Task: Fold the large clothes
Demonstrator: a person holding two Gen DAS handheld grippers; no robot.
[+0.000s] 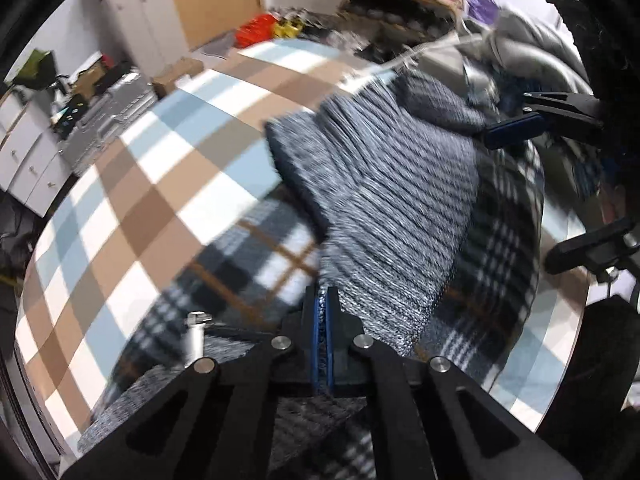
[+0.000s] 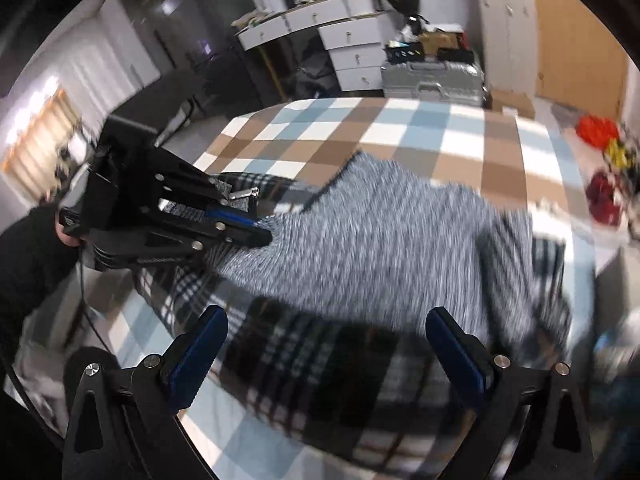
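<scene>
A grey-blue knitted sweater (image 1: 384, 184) lies spread over a dark plaid garment (image 1: 256, 256) on the checked table (image 1: 132, 184). My left gripper (image 1: 322, 300) is shut on the sweater's near edge and lifts it slightly. In the right wrist view the left gripper (image 2: 262, 230) pinches the sweater (image 2: 392, 232) at its left end. My right gripper (image 2: 326, 340) is open and empty, hovering above the plaid garment (image 2: 320, 364) near the sweater's lower edge. The right gripper also shows in the left wrist view (image 1: 532, 176) at the far right.
The table has a blue, brown and white checked cloth (image 2: 400, 128). White drawers (image 2: 352, 52) and a silver suitcase (image 2: 432, 80) stand beyond it. Red and yellow items (image 2: 600, 132) lie off the right edge. More grey clothes (image 1: 500, 60) are piled at the far side.
</scene>
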